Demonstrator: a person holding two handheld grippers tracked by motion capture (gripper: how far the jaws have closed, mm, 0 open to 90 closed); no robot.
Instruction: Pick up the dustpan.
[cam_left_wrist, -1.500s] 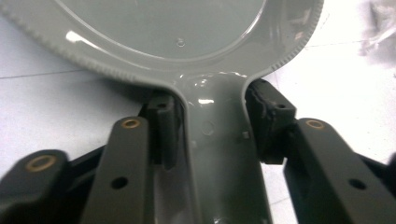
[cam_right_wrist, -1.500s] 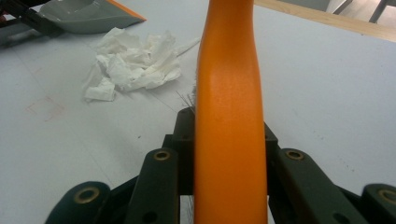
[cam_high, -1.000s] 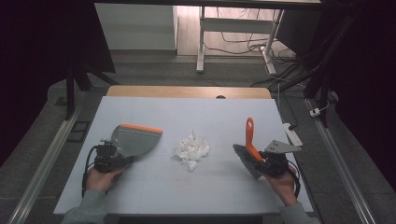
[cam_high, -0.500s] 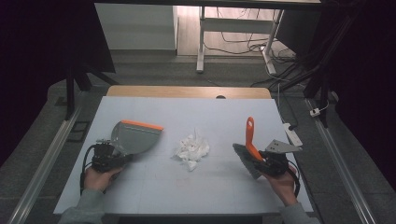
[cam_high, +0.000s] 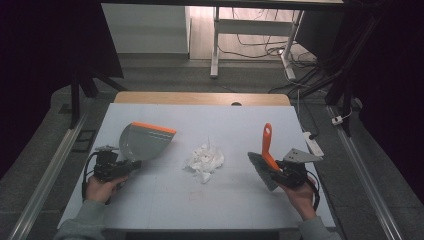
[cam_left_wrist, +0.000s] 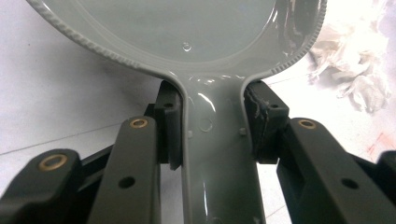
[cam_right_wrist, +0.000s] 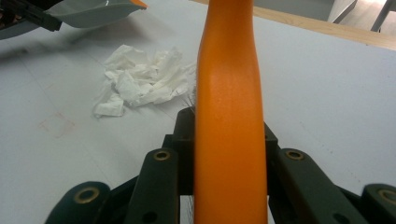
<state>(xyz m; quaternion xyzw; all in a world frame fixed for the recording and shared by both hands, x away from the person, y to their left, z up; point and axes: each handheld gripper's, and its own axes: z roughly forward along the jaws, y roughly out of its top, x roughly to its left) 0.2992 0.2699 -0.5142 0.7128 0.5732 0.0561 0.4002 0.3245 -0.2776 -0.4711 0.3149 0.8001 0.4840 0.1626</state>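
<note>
Crumpled tissue lying mid-table on the white table, well apart from both tools, between them. Left gripper clamped tight on the neck of the grey dustpan, pads pinching the handle from either side, clear as day in the left gripper view; orange lip facing away toward the far edge, pan mouth angled toward the tissue off to its right. Right gripper pinched on the orange-handled brush, handle running straight up between the jaws, bristles seemingly low against the table near the hand, though too dark there to tell whether touching. Wad waiting ahead of the brush, dustpan beyond it. Looks like a sweep about to start, nothing in the pan yet. Plenty to go wrong from here: light, fluffy paper, so a fast stroke likely to flick it over or past the pan rather than into it; pan lip possibly lifted off the surface, so the tissue apt to slide underneath; loose flakes liable to split from the wad and scatter. Grip on the brush sitting on a smooth tapered handle, so a hard push against the table could twist it in the jaws. Same risk for the pan, held by a narrow glossy neck, prone to pivoting if the brush shoves into it.
</note>
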